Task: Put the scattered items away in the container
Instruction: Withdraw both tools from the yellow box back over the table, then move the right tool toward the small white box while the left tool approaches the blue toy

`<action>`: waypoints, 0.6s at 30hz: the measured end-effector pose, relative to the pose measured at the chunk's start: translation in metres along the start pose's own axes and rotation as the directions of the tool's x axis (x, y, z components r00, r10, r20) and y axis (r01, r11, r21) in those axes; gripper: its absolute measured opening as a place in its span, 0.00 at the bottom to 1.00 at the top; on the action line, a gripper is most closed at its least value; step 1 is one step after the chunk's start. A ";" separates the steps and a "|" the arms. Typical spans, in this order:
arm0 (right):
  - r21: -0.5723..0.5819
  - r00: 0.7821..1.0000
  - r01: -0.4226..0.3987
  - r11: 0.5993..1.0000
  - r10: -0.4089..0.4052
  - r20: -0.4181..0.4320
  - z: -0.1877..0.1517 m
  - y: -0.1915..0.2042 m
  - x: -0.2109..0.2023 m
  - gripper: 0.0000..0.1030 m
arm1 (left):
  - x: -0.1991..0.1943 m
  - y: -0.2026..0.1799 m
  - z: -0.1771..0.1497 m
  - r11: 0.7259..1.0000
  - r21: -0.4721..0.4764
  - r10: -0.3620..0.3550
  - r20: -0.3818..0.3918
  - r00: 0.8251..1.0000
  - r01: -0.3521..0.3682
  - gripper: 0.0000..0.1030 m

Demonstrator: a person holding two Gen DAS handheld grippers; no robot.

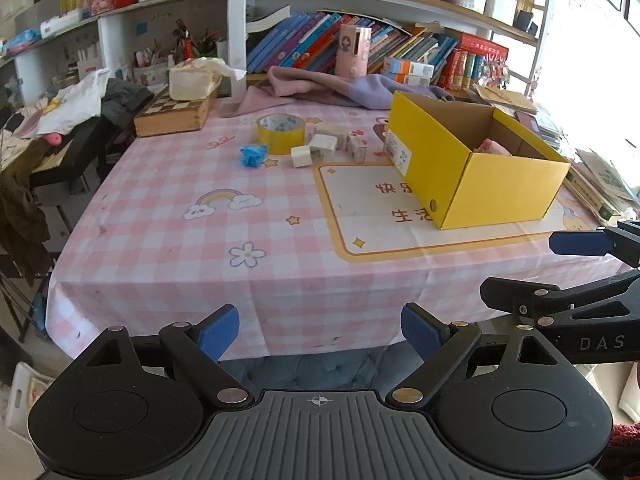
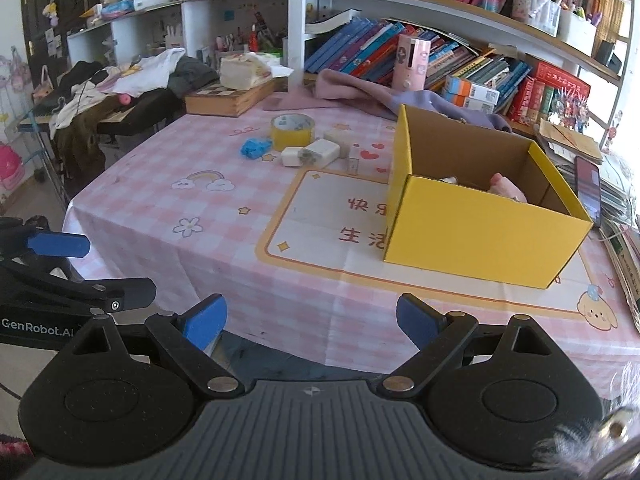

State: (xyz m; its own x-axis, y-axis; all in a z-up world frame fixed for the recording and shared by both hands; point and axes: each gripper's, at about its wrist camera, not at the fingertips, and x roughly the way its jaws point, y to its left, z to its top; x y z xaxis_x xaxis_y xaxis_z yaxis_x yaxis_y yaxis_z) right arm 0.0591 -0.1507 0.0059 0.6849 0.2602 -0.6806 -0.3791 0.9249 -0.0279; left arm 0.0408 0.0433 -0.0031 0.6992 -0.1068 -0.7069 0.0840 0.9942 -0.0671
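An open yellow cardboard box [image 1: 500,184] [image 2: 480,232] stands on the pink checked tablecloth, with a pink item [image 2: 504,186] lying inside. To its left lies a cluster: a yellow tape roll [image 1: 281,133] [image 2: 292,131], a crumpled blue item [image 1: 253,155] [image 2: 256,147], white charger blocks [image 1: 301,156] [image 2: 316,152] and a small white carton [image 1: 357,146]. My left gripper [image 1: 320,332] is open and empty over the table's near edge. My right gripper [image 2: 310,320] is open and empty beside it, short of the box.
A wooden chessboard case [image 1: 172,114] with a tissue pack on top sits at the back left. A pink-and-purple cloth [image 1: 320,86] and a pink cylinder [image 1: 354,50] lie behind the cluster. Book stacks and a phone [image 2: 588,188] crowd the table's right edge.
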 end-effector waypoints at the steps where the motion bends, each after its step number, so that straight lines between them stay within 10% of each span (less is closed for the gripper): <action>1: -0.003 1.000 -0.002 1.000 0.002 -0.001 0.000 0.001 0.000 0.90 | 0.000 0.001 0.000 1.000 -0.004 0.001 0.001 1.000 -0.001 0.88; 18: -0.048 0.998 -0.057 0.997 0.056 -0.023 0.014 0.010 0.023 0.87 | 0.009 0.018 0.001 0.998 -0.057 0.040 -0.019 0.999 -0.041 0.88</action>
State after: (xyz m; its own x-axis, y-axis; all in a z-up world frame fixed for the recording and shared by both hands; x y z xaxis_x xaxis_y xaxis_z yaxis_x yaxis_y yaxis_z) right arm 0.0800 -0.1315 0.0002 0.6477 0.3052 -0.6981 -0.4470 0.8942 -0.0239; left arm 0.0493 0.0606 -0.0106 0.6886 -0.0669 -0.7220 0.0147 0.9968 -0.0783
